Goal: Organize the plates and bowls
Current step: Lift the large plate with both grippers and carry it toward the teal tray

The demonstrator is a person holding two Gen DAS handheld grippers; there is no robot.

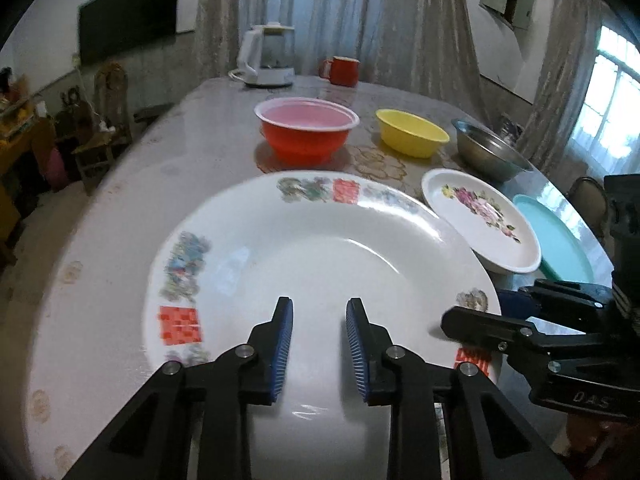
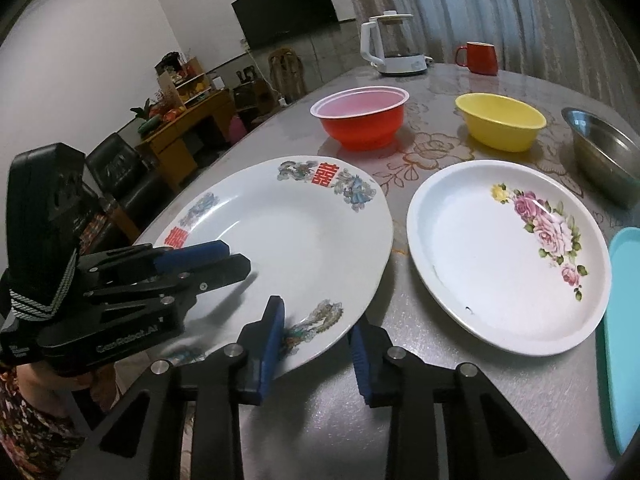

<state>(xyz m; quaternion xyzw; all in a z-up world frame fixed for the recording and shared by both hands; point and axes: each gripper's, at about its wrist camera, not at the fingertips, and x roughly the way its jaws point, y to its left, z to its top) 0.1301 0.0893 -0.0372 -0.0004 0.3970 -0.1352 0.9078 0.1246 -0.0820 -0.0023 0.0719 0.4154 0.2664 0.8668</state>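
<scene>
A large white plate with red and blue rim decals (image 1: 320, 264) (image 2: 288, 240) fills the near table. My left gripper (image 1: 320, 344) hovers open above its near part; in the right wrist view (image 2: 224, 260) it reaches over the plate's left rim. My right gripper (image 2: 318, 340) is open with its jaws straddling the plate's near right rim; in the left wrist view (image 1: 476, 320) it is at the plate's right edge. A rose-patterned white plate (image 1: 480, 220) (image 2: 508, 256) lies to the right. Red (image 1: 306, 128) (image 2: 360, 120), yellow (image 1: 412, 132) (image 2: 500, 126) and steel (image 1: 488, 152) (image 2: 604, 152) bowls stand behind.
A teal tray (image 1: 556, 236) (image 2: 624, 340) lies at the far right. A white kettle (image 1: 268, 56) (image 2: 394, 44) and a red mug (image 1: 340, 71) (image 2: 480, 58) stand at the table's far end. Chairs and a cabinet (image 2: 180, 128) stand left of the table.
</scene>
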